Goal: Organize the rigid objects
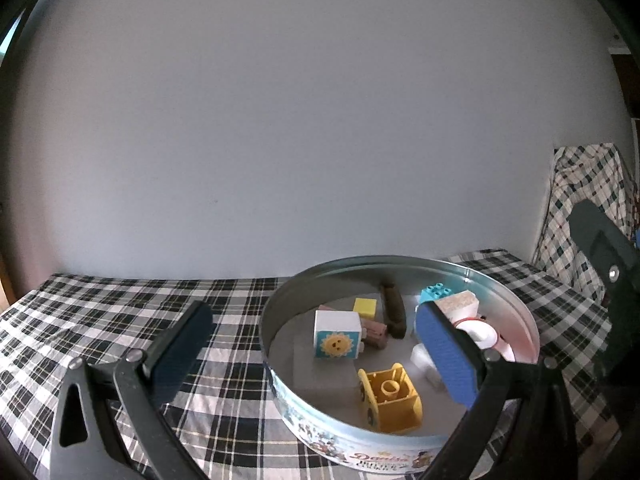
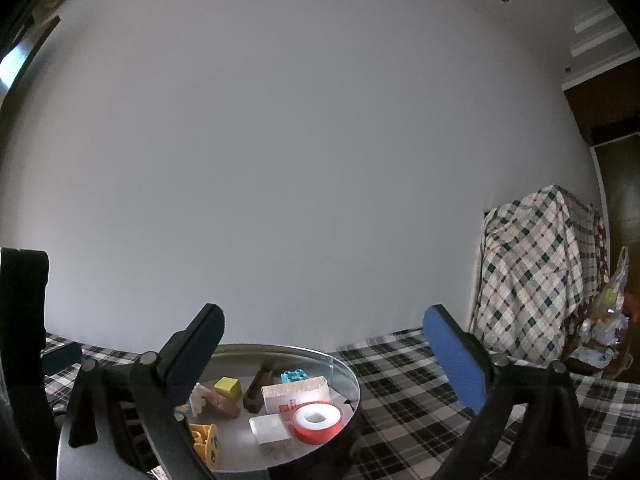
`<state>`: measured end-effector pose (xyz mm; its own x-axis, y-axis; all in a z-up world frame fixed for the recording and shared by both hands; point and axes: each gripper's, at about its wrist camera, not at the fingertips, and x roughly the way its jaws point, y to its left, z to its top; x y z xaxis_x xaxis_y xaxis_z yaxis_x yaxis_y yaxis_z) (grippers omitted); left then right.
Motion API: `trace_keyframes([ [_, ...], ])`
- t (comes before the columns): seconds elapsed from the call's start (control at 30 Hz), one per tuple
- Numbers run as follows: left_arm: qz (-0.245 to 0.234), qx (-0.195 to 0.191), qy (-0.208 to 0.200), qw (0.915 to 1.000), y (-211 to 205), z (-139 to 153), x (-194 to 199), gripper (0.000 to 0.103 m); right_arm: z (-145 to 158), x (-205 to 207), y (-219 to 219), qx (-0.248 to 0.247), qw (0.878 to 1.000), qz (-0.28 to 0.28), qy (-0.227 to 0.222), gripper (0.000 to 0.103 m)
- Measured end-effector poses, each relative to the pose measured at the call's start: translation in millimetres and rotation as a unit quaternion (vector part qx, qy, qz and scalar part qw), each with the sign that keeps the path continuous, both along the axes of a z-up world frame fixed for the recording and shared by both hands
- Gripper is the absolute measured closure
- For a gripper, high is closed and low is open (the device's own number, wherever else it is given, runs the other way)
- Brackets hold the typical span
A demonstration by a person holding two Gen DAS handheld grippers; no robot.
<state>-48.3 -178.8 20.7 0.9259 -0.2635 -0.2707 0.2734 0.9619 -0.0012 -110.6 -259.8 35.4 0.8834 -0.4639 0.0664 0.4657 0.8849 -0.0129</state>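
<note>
my right claw [image 2: 328, 356]: released, jaws spread wide, nothing between the pads. It's up above the tin, pointing about level at the wall.
my left claw [image 1: 316, 348]: also wide open, not gripping anything. The tin's left wall sits between the jaws; the right blue pad [image 1: 446, 354] hangs over the inside of the tin, the left pad is out over the cloth.
tin [image 1: 276, 364]: round metal cookie tin, lid off, on the plaid tablecloth [image 1: 120, 304] near the wall. All the small stuff is inside it.
red tape roll [image 2: 318, 420]: lying flat at the tin's right side, white core up, just beside the white box [image 2: 296, 394] with the red print.
sun cube [image 1: 336, 334]: white block with a yellow sun face, upright, about mid-tin.
yellow toy piece [image 1: 390, 398]: on its side near the front wall.
small yellow cube [image 1: 365, 307]: toward the back, next to the brown stick [image 1: 394, 316].
turquoise brick [image 2: 293, 376]: at the back, touching the white box.
pink block [image 1: 374, 333]: tucked right behind the sun cube.
white flat piece [image 2: 270, 428]: front of the tin, just left of the tape.
off to the right: something draped in a plaid cover [image 2: 536, 280], well apart from the tin.
</note>
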Motion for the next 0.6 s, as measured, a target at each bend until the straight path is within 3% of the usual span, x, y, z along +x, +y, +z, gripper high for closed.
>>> trace_keyframes([
  [0.3,-0.005,-0.001,0.000,1.0000,-1,0,-4,0.000,1,-9,-10,0.021,1.000,-0.006,-0.012,0.001],
  [0.6,-0.006,0.002,-0.005,1.0000,-2,0,-9,0.000,1,-24,-8,0.009,0.999,-0.006,-0.033,0.001],
])
